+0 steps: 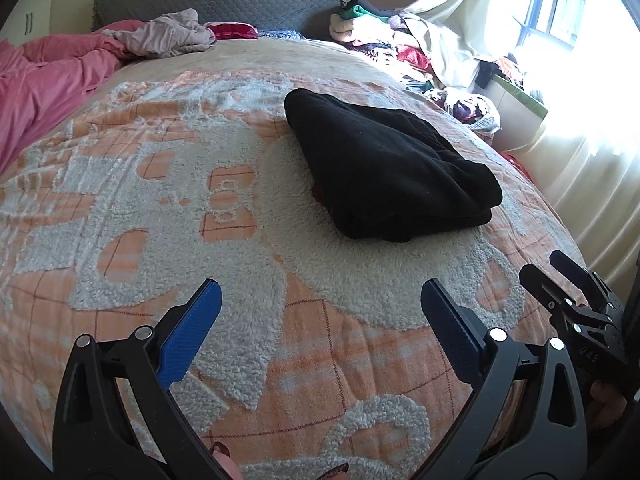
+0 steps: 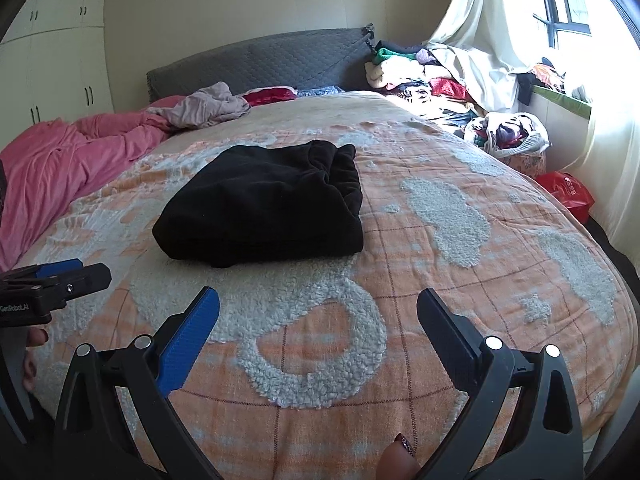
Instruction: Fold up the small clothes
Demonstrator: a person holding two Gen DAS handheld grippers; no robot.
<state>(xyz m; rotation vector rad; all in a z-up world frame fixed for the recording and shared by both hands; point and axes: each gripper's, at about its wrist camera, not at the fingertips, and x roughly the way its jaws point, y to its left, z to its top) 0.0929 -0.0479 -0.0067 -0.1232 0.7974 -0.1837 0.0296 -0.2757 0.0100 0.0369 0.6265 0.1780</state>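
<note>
Left tool jaws spread wide and empty, right tool likewise, side by side

A black, soft fleece-like garment is seen folded into a compact, roughly rectangular bundle — laid flat on the orange-and-white textured bedspread, near its middle.
</note>
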